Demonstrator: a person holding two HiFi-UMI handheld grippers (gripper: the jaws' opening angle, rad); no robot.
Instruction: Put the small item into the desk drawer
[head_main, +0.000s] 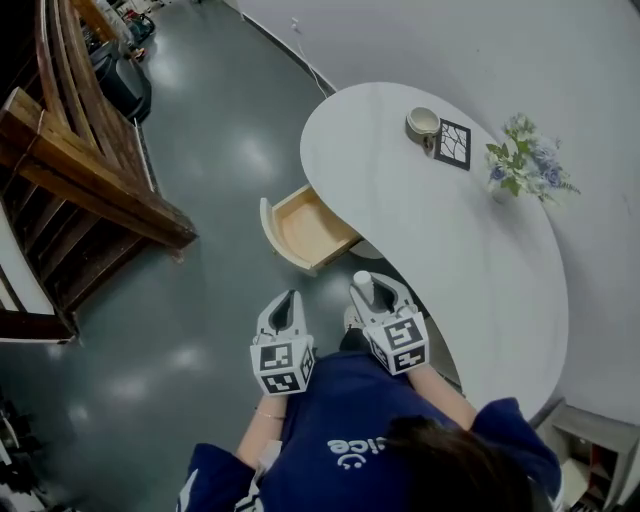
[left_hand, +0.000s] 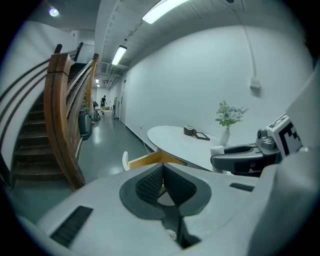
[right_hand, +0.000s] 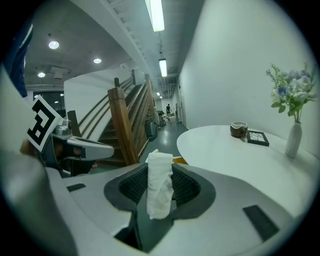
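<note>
The small item (right_hand: 160, 186) is a white rolled wad standing upright between the pads of my right gripper (right_hand: 161, 190), which is shut on it. In the head view the same item (head_main: 362, 286) pokes out of the right gripper (head_main: 368, 296), just in front of the near edge of the white oval desk (head_main: 480, 260). The wooden drawer (head_main: 305, 230) stands pulled out from under the desk, and its inside looks bare. My left gripper (left_hand: 162, 174) has its tips touching, with nothing between them. It hangs left of the right one, over the floor (head_main: 288, 308).
On the far part of the desk stand a cup (head_main: 423, 122), a small framed picture (head_main: 452, 143) and a vase of flowers (head_main: 525, 165). A wooden staircase (head_main: 80, 150) rises to the left over a grey glossy floor. A white wall runs behind the desk.
</note>
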